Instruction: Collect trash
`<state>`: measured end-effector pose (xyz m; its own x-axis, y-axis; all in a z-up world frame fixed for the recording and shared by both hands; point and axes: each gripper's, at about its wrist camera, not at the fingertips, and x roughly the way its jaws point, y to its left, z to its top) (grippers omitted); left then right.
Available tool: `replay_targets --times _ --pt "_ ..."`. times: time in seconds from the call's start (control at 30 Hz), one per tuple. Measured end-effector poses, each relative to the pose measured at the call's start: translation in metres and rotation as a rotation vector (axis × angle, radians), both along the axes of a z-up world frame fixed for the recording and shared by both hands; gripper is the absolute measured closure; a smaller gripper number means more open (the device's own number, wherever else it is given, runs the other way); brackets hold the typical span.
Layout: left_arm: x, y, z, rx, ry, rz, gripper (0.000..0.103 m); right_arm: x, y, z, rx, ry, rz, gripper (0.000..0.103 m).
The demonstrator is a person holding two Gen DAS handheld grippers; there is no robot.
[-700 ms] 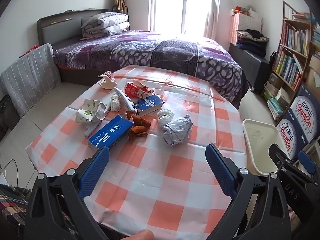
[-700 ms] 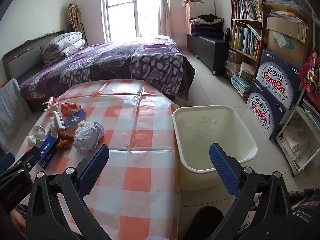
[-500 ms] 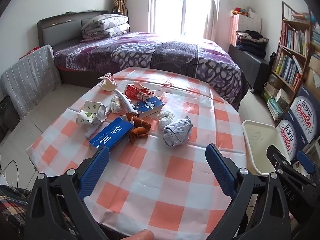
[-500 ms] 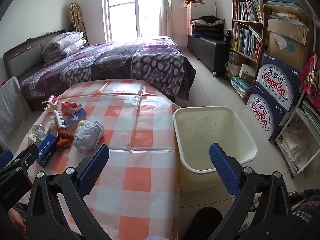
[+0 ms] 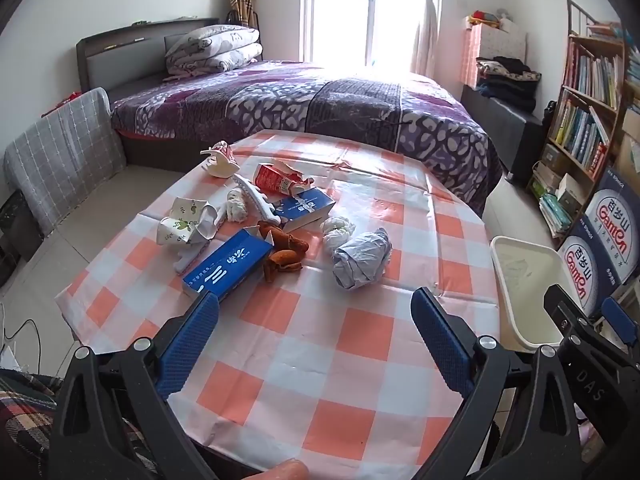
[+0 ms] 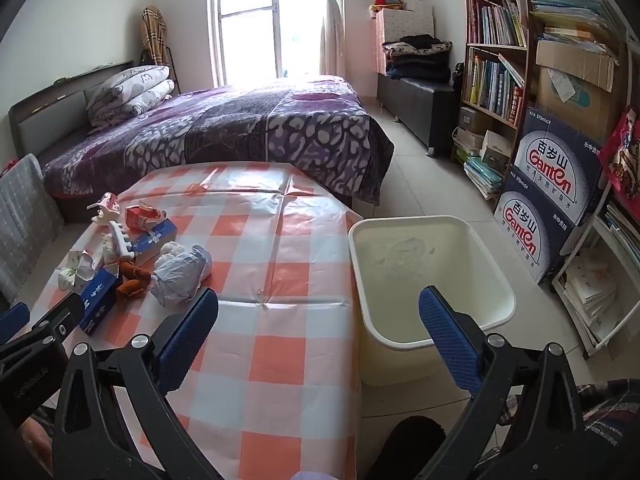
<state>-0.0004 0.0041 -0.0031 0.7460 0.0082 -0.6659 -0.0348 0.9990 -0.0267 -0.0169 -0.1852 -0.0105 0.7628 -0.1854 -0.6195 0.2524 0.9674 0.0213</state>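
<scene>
You are holding left gripper spread wide, gripping nothing, hovering over checkered table. Right gripper likewise gaping, empty. Trash pile sitting beyond, mid-table. White bin standing beside table's right edge.

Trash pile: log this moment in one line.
left gripper open | right gripper open | trash pile untouched | bin empty

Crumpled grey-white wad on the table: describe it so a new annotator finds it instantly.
Start at the checkered table in front of the bed; the litter sits in one cluster on it. The crumpled wad lies at the cluster's edge nearest the cream bin on the floor. It is the largest pale lump, bluish-grey and creased, bigger than the small white tissue ball just behind it.
</scene>
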Motion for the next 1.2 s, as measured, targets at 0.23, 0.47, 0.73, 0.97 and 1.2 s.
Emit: replay_targets --times 0.23,0.47,0.73,0.97,1.2 --pt "-0.0004 0.0006 -0.0004 0.001 0.001 -0.001 0.009 0.0002 -0.0004 0.0003 0.004 0.006 0.005 0.007" --pt "-0.0003 0.0009 -0.0009 0.001 0.002 0.001 0.009 0.0005 0.0000 -0.0008 0.010 0.010 0.006 0.007" --pt "-0.0003 0.0039 -0.0060 0.000 0.008 0.005 0.009 0.0008 0.0005 -0.0017 0.011 0.010 0.005 0.007" --pt "-0.0002 0.0038 -0.0060 0.002 0.009 0.005 0.009 0.0008 0.0017 -0.0034 0.013 0.012 0.006 0.007" --pt "-0.0016 0.0065 -0.0096 0.001 0.014 0.006 0.009 0.0011 0.0015 -0.0035 0.015 0.013 0.006 0.007"
